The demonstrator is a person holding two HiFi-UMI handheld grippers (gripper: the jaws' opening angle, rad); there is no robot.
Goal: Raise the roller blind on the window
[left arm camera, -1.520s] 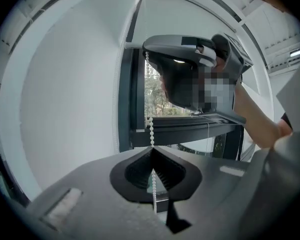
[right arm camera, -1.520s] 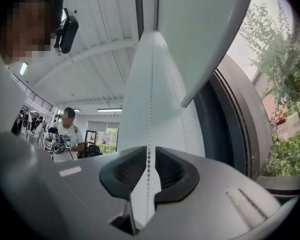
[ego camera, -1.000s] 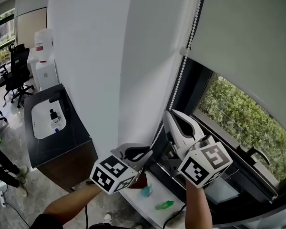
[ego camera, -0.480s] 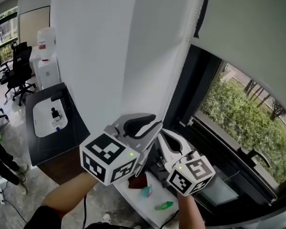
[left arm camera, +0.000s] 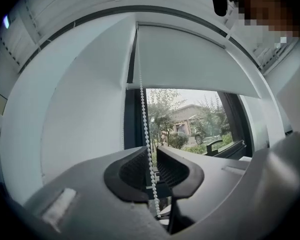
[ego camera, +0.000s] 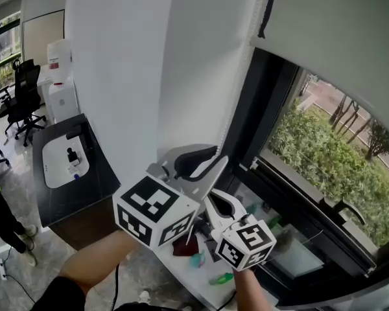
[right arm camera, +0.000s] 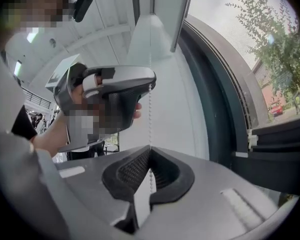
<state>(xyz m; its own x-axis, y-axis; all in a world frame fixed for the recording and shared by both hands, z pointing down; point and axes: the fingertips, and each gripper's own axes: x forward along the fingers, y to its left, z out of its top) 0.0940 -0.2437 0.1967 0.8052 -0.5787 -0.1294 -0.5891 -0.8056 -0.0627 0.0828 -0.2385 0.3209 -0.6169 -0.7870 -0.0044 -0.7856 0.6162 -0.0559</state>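
Bead chain (left arm camera: 144,129) hangs beside the left edge of the window (left arm camera: 190,121). I judge it light, limp and slick on its round beads, so I should pinch it square across the beads and pull straight along its line. My right gripper (right arm camera: 150,150) is clamped on the chain low down. My left gripper (left arm camera: 153,159), above it, has jaws that have just been closing, with the chain between them but not pressed. Blind (left arm camera: 190,59): plain pale fabric, straight hem part-way up the glass, trees and a building below.

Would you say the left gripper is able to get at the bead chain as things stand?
Probably yes: the bead chain hangs free between the left gripper's jaws, which are apart and have just been closing; nothing blocks it.
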